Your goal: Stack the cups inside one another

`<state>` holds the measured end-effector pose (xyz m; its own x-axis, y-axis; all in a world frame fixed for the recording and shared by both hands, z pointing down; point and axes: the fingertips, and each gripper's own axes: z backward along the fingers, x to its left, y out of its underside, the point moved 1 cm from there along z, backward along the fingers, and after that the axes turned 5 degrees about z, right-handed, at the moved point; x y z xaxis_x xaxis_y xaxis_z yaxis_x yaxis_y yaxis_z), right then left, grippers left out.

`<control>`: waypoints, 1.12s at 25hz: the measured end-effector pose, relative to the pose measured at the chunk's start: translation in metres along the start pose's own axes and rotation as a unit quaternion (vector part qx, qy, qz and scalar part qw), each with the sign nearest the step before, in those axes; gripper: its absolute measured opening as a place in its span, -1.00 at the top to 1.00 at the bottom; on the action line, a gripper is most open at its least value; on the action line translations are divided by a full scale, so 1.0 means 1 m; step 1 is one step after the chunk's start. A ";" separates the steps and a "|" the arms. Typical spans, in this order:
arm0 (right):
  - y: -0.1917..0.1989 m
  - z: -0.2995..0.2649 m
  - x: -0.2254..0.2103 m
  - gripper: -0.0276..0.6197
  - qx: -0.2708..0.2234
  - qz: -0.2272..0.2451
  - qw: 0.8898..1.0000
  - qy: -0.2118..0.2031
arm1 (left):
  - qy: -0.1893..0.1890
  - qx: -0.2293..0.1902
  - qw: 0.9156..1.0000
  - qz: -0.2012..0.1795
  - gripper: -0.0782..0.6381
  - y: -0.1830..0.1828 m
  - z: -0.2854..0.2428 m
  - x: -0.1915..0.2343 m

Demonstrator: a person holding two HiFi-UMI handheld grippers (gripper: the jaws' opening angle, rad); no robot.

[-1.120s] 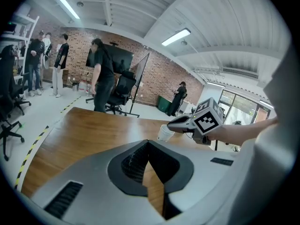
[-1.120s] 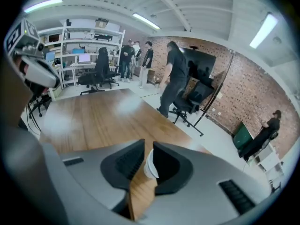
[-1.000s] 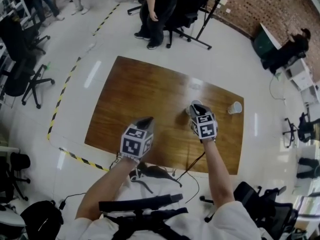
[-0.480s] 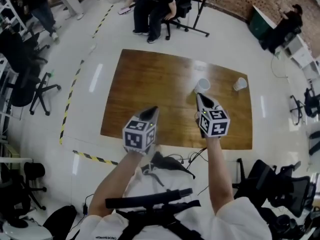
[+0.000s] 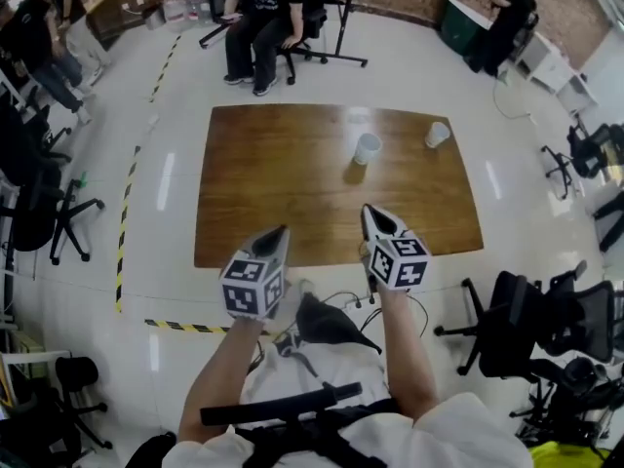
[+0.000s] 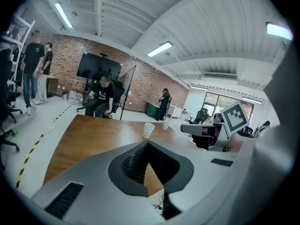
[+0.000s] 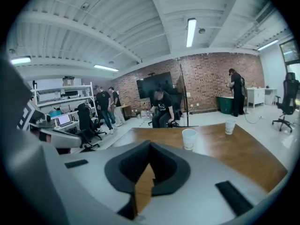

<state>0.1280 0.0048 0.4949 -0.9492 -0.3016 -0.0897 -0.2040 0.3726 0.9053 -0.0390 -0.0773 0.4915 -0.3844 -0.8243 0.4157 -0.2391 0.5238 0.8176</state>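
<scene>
Retreat of both grippers to the near edge of table (image 5: 263, 183), jaws pressed together and empty on left gripper (image 5: 277, 234) and right gripper (image 5: 375, 218). The right one has left the middle cup (image 5: 368, 148) standing right of table centre, axis vertical, mouth up. The right cup (image 5: 437, 135) stands apart by the table's far right edge, apparently upright, so nesting is not done.

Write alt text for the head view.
A white cup and a second cup stand upright and apart on the far right of a wooden table. The left gripper and right gripper hover empty at its near edge, jaws closed.
</scene>
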 end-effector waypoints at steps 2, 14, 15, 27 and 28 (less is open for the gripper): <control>0.008 0.018 0.004 0.90 0.000 0.000 1.000 0.010 | 0.008 0.004 1.000 -0.003 0.79 0.008 0.008 -0.007; 0.052 0.116 -0.040 0.85 -0.008 -0.041 0.996 0.080 | 0.041 0.032 0.999 0.016 0.79 0.061 0.018 -0.066; 0.053 0.116 -0.047 0.85 -0.010 -0.043 0.996 0.083 | 0.044 0.036 0.998 0.011 0.79 0.063 0.012 -0.071; 0.019 0.053 -0.195 0.79 0.005 -0.024 0.995 0.094 | 0.086 0.066 0.992 -0.065 0.79 0.021 -0.117 -0.141; 0.014 0.047 -0.209 0.79 0.006 -0.023 0.995 0.096 | 0.089 0.068 0.991 -0.069 0.79 0.016 -0.128 -0.145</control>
<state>0.3120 0.1139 0.5072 -0.8763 -0.4794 -0.0486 -0.2494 0.3651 0.8969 0.1273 0.0233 0.4951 -0.1796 -0.9089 0.3763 -0.4022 0.4169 0.8151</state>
